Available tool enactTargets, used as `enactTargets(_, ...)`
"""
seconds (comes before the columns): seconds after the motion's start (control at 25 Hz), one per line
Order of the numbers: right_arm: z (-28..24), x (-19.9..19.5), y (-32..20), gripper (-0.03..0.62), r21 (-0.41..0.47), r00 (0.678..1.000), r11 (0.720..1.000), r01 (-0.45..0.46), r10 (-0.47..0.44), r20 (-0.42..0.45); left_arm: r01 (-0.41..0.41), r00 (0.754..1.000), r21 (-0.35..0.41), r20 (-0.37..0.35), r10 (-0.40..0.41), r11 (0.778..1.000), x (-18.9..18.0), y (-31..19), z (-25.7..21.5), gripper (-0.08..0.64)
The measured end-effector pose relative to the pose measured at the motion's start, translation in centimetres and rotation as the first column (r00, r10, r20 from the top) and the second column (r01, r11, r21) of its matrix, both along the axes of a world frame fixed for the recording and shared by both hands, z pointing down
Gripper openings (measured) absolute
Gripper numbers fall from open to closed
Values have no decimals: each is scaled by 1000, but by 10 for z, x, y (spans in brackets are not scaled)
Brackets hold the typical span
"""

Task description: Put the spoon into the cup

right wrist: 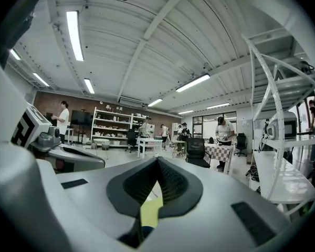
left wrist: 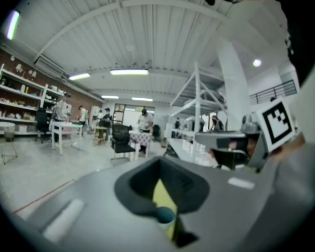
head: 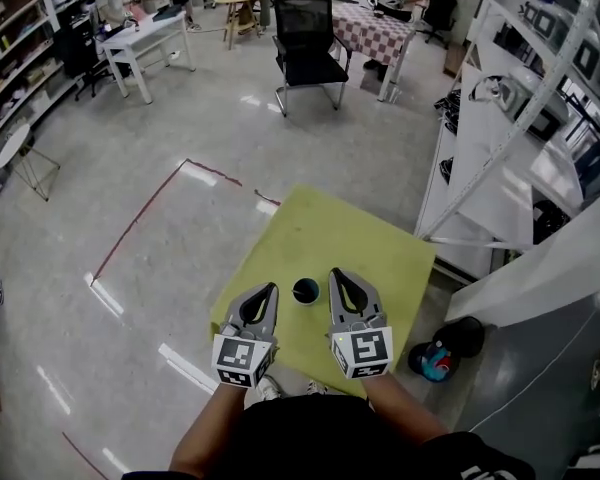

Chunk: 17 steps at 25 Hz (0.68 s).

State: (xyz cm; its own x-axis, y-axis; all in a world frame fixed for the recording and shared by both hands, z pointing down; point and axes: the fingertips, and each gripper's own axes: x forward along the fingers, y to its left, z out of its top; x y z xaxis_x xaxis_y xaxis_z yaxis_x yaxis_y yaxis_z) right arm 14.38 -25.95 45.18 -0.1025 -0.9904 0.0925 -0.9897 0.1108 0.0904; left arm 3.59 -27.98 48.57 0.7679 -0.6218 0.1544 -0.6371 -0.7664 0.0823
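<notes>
Your left arm and right arm reached out side by side, and each one carried its gripper above the near part of the yellow-green table.

The left gripper had its jaws fully together, with nothing between them. The right gripper was the same, closed and empty. Each gripper view showed it clearly: the tips of the left gripper met, and so did the tips of the right gripper.

The cup stood on the table between the two grippers, about level with their tips and lower than them. In the left gripper view it appeared low in the gap behind the closed tips, so it was below and a little ahead. Both hands were about equally near, the right one perhaps a little nearer.

The cup was small and upright, with a round mouth facing up and a dark blue-green inside.

I could not see the spoon in any view, neither on the table nor in a gripper. If it was already in the cup, the dark inside hid it, so its direction could not be told.
</notes>
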Motion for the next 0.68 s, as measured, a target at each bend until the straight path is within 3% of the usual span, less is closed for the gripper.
enactTargets(0.68, 2, 12, 12, 6, 3, 999, 999, -39, 39, 11, -21, 1000, -2, -4, 21, 1000, 5, 10, 1, 6)
